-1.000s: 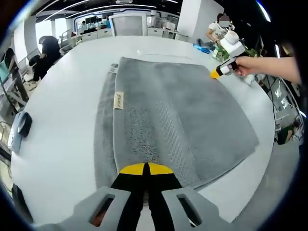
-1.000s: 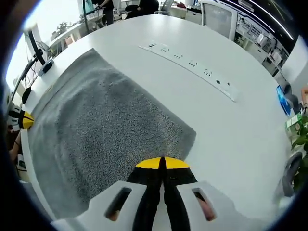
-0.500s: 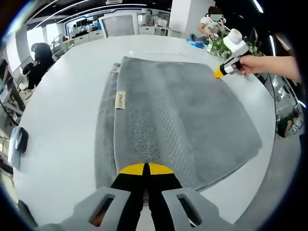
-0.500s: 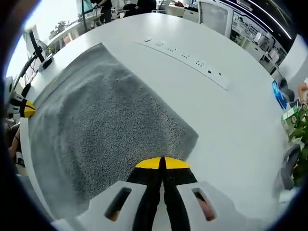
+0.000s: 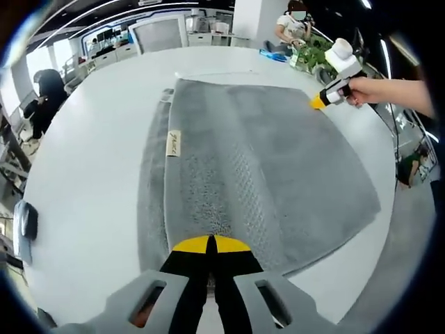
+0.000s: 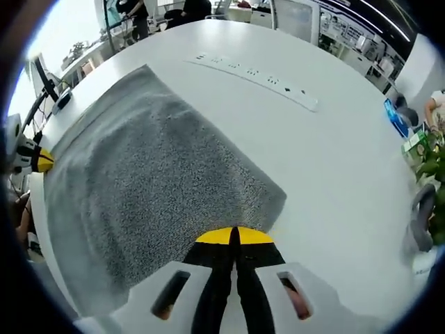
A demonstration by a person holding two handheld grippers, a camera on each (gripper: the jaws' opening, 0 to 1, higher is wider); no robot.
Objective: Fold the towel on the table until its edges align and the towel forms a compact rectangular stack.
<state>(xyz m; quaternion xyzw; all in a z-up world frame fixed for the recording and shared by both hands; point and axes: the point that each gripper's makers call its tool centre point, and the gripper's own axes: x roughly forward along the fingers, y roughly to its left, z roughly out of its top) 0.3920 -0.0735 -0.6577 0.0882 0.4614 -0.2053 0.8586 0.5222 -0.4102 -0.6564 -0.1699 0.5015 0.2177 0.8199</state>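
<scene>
Grey terry towel [image 5: 257, 174], folded once so a narrow strip of its lower layer shows past the upper layer's edge on the side with the small cream label [image 5: 172, 143], lies flat on the round white surface [image 5: 90, 167]. At the towel's near edge the left tool [image 5: 211, 243], yellow-tipped with black jaws, has its jaws pressed together on the cloth, pinching that edge. At the towel's far corner, the right tool [image 5: 320, 101] touches the cloth, held by a person's hand [image 5: 365, 89]. In the right gripper view, the right tool [image 6: 233, 235] has its jaws together at the towel's [image 6: 153, 188] corner, gripping it, with the left tool [image 6: 42, 161] at the towel's opposite edge. A long white power strip [image 6: 257, 78] lies on the surface [image 6: 334, 181] beyond the towel, well apart from it.
</scene>
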